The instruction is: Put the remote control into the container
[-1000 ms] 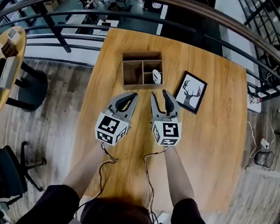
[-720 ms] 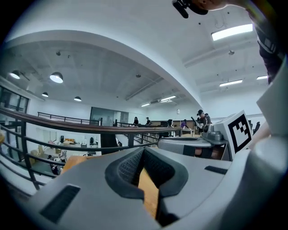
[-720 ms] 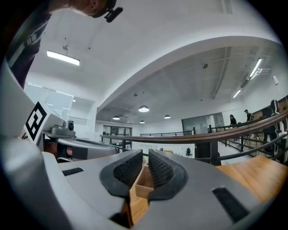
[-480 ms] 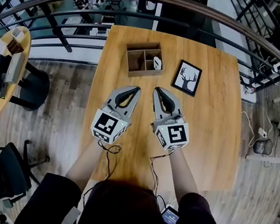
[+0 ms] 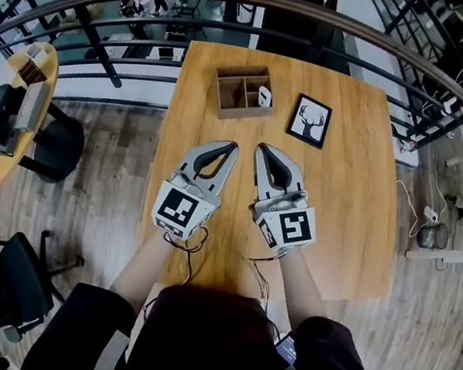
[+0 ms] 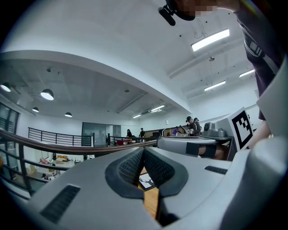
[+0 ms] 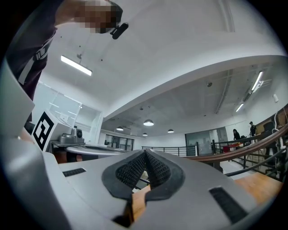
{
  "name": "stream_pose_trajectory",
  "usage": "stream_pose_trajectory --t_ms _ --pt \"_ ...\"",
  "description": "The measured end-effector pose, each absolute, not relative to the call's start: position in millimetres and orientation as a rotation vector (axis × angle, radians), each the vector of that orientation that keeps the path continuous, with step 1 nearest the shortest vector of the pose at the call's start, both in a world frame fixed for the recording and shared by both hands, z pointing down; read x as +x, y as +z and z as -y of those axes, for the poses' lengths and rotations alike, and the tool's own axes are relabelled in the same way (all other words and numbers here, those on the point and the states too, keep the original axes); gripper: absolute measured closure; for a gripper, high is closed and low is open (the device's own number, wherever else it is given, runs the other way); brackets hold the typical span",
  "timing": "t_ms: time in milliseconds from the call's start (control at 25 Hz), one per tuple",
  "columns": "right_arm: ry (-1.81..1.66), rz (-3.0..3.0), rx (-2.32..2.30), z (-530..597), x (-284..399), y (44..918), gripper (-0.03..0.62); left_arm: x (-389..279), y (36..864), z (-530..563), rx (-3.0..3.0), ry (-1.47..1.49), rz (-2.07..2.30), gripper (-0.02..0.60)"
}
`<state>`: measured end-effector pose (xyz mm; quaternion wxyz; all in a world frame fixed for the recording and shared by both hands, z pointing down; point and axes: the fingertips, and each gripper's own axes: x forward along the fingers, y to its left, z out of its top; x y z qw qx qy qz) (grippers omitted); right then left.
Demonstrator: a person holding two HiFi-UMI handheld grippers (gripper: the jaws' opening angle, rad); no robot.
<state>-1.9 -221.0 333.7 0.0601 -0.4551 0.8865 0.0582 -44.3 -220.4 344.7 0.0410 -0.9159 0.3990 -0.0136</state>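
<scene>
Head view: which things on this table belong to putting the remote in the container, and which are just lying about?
Job: remote control, already inside the container; left gripper and right gripper, both shut and empty.
Lying about: framed deer picture, beside the container.

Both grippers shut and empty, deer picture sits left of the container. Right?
No: the deer picture sits right of the container, per the head view. Left gripper and right gripper are shut and empty.

Head view steeply down over table [image 5: 348,199]; both gripper views low, toward ceiling [image 6: 112,45].
</scene>
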Motion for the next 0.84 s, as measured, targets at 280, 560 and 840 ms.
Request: stream_pose_trajectory --t_ms 280,560,840 --pt "0.179 -2.682 -1.381 207.7 -10.2 327.3 0.577 -56.3 337.4 205.7 -2.788 -0.016 -1.222 0.571" --pt "0.178 -2.703 -1.361 206.6 -16.1 326.5 0.577 -64.9 336.8 204.3 -2.785 -0.029 -1.250 0.571" --pt "0.187 -2.699 -1.344 207.4 -9.1 323.0 0.577 -54.5 334.3 204.8 -2.781 -0.024 -1.254 0.571"
